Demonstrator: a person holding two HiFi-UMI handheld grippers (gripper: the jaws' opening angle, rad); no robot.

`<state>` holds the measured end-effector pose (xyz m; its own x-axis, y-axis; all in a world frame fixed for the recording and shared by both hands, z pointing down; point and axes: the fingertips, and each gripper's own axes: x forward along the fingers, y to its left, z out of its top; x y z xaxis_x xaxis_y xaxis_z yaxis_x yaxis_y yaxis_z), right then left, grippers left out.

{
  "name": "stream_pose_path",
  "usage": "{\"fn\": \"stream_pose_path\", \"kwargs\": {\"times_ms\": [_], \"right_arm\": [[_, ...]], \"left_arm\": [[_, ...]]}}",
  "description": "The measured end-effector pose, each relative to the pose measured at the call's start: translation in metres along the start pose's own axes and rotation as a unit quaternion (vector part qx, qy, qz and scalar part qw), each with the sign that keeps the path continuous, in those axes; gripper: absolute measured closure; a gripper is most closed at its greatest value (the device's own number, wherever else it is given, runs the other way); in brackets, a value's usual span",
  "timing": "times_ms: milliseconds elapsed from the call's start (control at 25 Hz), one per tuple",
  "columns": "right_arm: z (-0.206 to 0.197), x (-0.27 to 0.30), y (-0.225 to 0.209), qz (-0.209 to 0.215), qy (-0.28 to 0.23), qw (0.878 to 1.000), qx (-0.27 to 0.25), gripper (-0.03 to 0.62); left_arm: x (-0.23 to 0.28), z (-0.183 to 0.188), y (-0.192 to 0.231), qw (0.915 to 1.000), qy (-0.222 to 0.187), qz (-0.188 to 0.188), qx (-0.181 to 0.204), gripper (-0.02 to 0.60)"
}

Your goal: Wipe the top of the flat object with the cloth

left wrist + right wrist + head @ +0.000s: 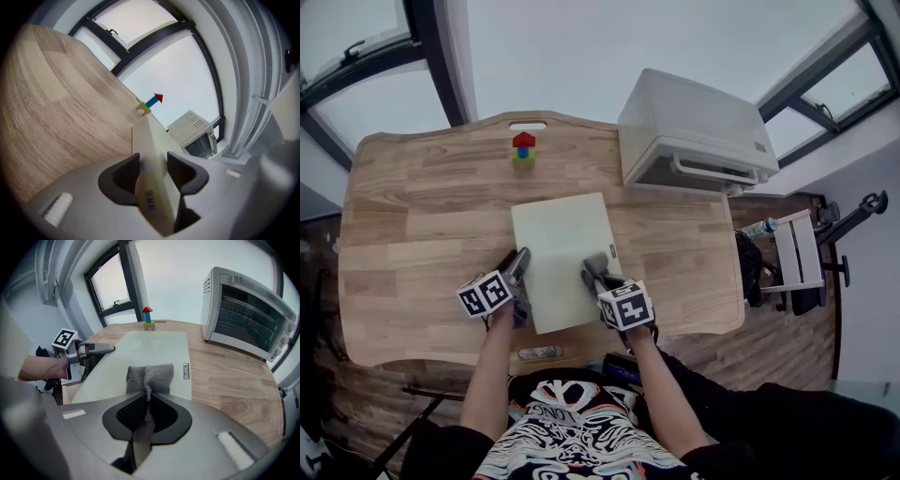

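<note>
On flat board | cloth pinched in right hand-held gripper | left hand-held gripper clamps board edge

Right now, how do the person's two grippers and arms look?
The left gripper and right gripper are grey, each with a white cube carrying black square markers. Their fingers are black. The arms are bare below dark sleeves; the shirt has a black-and-white pattern.
</note>
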<state>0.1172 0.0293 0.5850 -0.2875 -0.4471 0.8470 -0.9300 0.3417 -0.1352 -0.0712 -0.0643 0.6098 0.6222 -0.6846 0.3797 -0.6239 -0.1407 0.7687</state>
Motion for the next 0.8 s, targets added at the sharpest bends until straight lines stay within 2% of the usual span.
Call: {"fn": "stream_pose_path", "kwargs": {"times_ms": [320,560,800], "right_arm": [[0.013,0.007,-0.006,0.005,-0.004,1.000,0.003,0.574],[0.023,0.012,-0.007,0.012,-0.004,1.000,-0.006,0.574],[0.032,0.015,-0.012,0.021,-0.012,1.000,0.010,0.574]], "left_arm": [[-0.001,0.004,0.004,0.9998,-0.003,0.012,0.015,0.342],[-0.002,0.005,0.002,1.0000,-0.006,0.005,0.006,0.342],[-0.002,0.004,0.003,0.9999,-0.002,0.009,0.006,0.342]]}}
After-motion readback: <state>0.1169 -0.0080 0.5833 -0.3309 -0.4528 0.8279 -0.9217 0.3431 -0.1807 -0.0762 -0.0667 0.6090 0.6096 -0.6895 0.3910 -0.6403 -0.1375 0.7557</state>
